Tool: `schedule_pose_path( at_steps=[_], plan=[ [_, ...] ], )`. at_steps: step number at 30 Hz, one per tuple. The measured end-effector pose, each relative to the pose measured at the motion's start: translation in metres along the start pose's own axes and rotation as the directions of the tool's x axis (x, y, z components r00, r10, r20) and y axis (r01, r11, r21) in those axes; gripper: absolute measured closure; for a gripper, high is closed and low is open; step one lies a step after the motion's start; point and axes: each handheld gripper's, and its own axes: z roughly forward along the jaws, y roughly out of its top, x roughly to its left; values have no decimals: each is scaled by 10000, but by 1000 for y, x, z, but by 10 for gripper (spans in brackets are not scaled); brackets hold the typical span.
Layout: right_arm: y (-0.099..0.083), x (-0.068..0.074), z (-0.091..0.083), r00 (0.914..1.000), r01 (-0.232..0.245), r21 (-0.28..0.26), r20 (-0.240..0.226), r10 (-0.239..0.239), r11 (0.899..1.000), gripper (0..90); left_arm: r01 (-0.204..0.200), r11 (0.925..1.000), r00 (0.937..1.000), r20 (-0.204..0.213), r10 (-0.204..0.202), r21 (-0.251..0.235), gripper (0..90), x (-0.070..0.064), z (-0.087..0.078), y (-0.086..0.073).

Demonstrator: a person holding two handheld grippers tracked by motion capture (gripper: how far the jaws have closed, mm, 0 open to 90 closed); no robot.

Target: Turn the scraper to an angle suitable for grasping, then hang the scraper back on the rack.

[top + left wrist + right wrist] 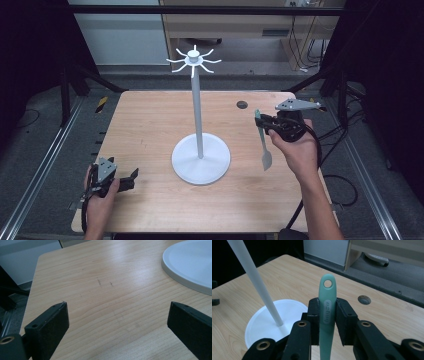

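Right hand-held gripper (327, 322): clamped on green spatula (327, 305) handle, raised beside rack (198, 115).
Left hand-held gripper (117, 322): jaws apart, low over bench (100, 290).

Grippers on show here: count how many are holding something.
1. The right gripper is clamped on the green spatula near the table's right edge; the left gripper sits open and empty at the front left.

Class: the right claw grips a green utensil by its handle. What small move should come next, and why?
Probably raise the right claw toward the stand's hooks: the utensil is clamped with its hanging hole free, well below the hooks.
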Motion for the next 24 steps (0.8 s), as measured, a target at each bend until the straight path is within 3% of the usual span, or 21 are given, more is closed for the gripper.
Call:
schedule_pose_path(
  at_steps=[24],
  plan=[
    [21, 16, -16, 9996, -167, -1410, -268, 130, 9899, 746, -34, 10000, 10000, -11, 34, -64, 33, -1, -1, 1]
  ],
)
